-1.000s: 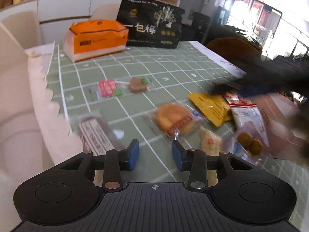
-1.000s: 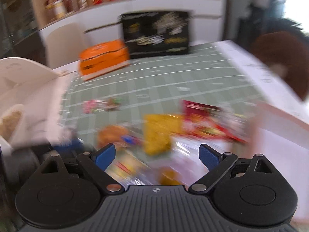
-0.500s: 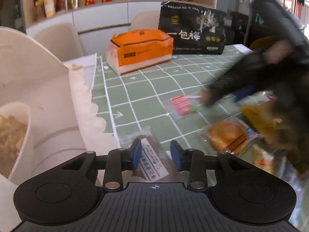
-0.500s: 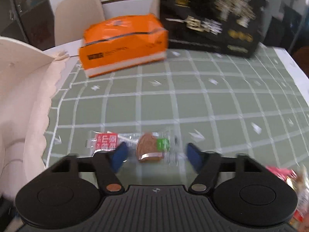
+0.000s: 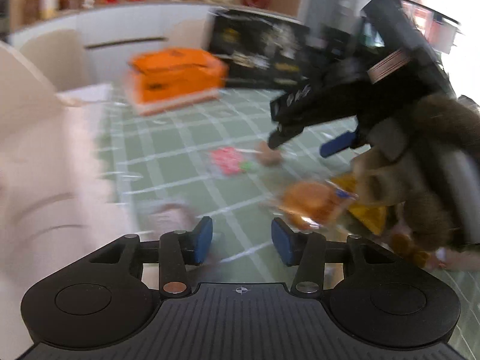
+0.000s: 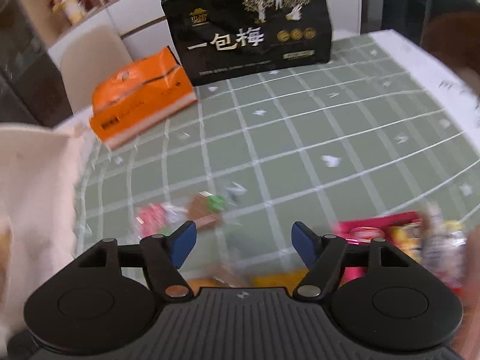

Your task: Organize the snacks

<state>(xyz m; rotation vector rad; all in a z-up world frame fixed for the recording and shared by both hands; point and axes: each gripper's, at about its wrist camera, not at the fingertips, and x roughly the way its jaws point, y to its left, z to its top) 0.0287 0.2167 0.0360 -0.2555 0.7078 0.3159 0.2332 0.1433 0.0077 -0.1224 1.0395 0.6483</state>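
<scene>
Small wrapped snacks lie on a green checked tablecloth (image 6: 300,138). A clear packet with a red label and a brown sweet (image 6: 192,210) lies just ahead of my right gripper (image 6: 243,241), which is open and empty above it. That packet also shows in the left wrist view (image 5: 237,159), with the right gripper (image 5: 306,144) over it. My left gripper (image 5: 241,240) is open and empty. A round orange cake in clear wrap (image 5: 309,201) lies ahead of it to the right, a blurred brownish packet (image 5: 171,216) to the left.
An orange tissue pack (image 6: 141,102) and a big black snack bag (image 6: 252,24) stand at the table's far side. A cream fabric bag (image 6: 33,198) is at the left. Red and yellow packets (image 6: 396,234) lie at the right. Chairs stand behind.
My right gripper has drawn back a little from the red-label packet and opened wider. My left gripper has swung right, opened wider, and now faces the orange cake. Both views are motion-blurred.
</scene>
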